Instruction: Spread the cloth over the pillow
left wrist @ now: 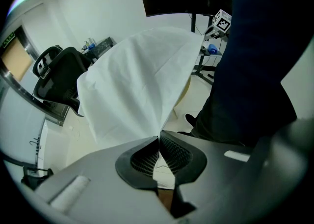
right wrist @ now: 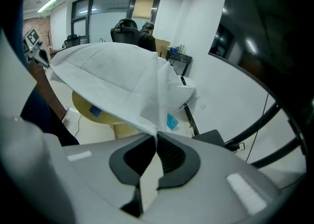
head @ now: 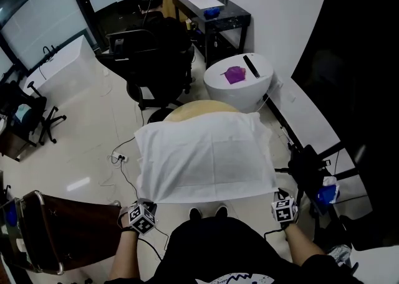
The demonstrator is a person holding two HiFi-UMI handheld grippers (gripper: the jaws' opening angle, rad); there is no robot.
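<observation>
Office floor (head: pixel 93 152), creased white cloth (head: pixel 206 155), seemingly taut, left claw (left wrist: pixel 158 139), right claw (right wrist: pixel 156 137) pinching corners

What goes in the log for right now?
left gripper: shut on cloth corner | right gripper: shut on other corner | cloth: stretched over yellow round table

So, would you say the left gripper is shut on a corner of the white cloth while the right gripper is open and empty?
Not quite: the right gripper is also shut on a corner of the white cloth, as the right gripper view shows; the left gripper does hold its corner.
</observation>
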